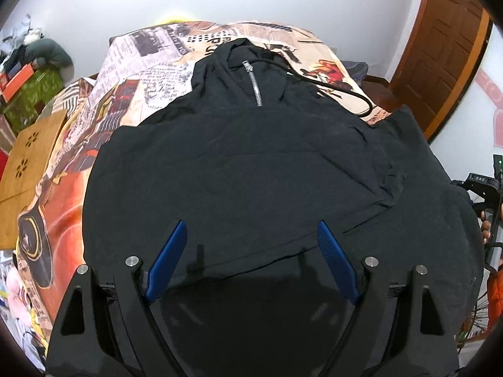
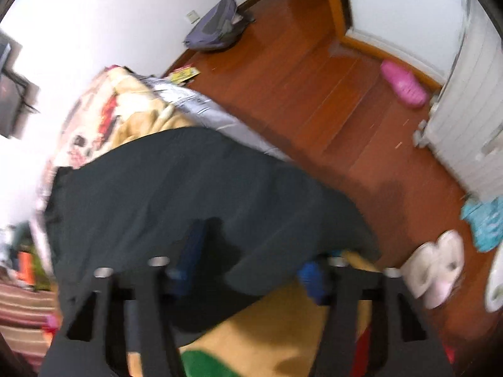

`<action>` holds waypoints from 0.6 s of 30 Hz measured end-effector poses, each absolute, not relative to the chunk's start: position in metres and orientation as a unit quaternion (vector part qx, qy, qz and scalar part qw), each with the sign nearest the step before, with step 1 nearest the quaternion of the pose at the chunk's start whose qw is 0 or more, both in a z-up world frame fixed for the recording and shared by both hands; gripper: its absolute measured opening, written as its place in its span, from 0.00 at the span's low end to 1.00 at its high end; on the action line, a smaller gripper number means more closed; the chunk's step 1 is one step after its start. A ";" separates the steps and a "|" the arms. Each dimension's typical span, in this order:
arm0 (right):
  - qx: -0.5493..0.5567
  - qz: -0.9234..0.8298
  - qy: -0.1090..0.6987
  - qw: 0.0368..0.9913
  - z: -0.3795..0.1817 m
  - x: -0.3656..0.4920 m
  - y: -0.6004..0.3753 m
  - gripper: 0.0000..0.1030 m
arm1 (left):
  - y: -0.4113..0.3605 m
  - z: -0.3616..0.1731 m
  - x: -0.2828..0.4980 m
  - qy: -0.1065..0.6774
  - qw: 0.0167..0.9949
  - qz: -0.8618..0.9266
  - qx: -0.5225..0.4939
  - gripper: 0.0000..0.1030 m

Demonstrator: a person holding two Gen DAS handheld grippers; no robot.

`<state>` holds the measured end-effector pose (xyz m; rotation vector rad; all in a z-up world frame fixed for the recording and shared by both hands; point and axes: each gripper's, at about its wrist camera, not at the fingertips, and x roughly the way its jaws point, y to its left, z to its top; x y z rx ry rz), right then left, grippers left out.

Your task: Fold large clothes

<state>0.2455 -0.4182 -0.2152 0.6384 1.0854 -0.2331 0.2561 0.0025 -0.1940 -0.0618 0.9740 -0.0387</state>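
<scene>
A large black hooded top with a short metal zipper at the neck lies spread on the bed. Its right side is folded over the body. My left gripper is open just above the garment's lower hem, its blue fingers wide apart and empty. In the blurred right wrist view the same black garment drapes over the bed's edge. My right gripper is open with black fabric lying across and between its blue fingers.
A printed newspaper-pattern blanket covers the bed. A wooden board lies at the left. A brown door is at the right. On the wooden floor are a backpack, pink slipper and white slippers.
</scene>
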 end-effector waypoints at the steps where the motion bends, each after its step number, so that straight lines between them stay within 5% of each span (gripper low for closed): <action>1: 0.284 -0.113 0.509 0.805 -0.212 0.248 -0.417 0.25 | 0.004 -0.194 0.255 0.468 0.883 -0.017 -0.032 0.82; 5: 0.245 -0.106 0.490 0.830 -0.178 0.251 -0.412 0.13 | 0.012 -0.192 0.252 0.465 0.885 -0.009 -0.030 0.82; 18: 0.192 0.071 0.357 0.911 -0.011 0.252 -0.302 0.08 | 0.035 -0.165 0.230 0.433 0.901 0.001 -0.037 0.82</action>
